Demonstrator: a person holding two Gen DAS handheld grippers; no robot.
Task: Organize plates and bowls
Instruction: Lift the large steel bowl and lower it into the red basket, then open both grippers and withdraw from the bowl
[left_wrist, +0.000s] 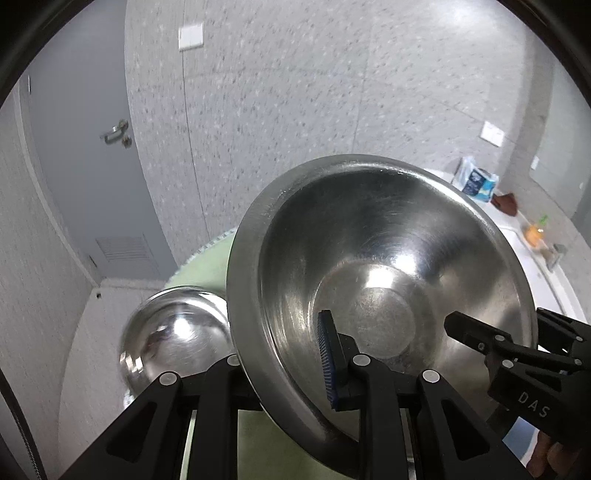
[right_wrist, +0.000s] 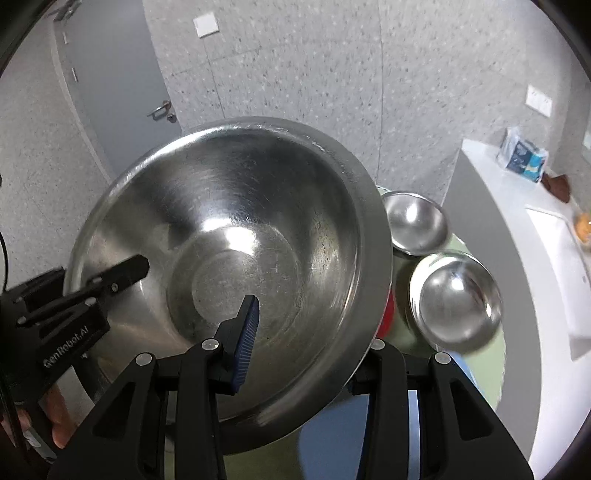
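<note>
You hold the large steel bowl (left_wrist: 388, 280) aloft and tilted, each gripper's fingers pinched over the rim wall on opposite sides: left gripper (left_wrist: 291, 373), right gripper (right_wrist: 310, 350). Beyond it, two smaller bowls (right_wrist: 417, 221) sit unstacked on the green table (right_wrist: 495, 354), so by my reading the nesting is barely begun. Further off: white counter (right_wrist: 517, 229), speckled wall, grey door (left_wrist: 92, 177).

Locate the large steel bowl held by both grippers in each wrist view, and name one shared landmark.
Left wrist view: the large steel bowl fills the centre and right, tilted, its rim clamped on the left.
Right wrist view: the large steel bowl fills the centre and left, its rim clamped on the right.
Shared landmark: the grey door at left.
</note>
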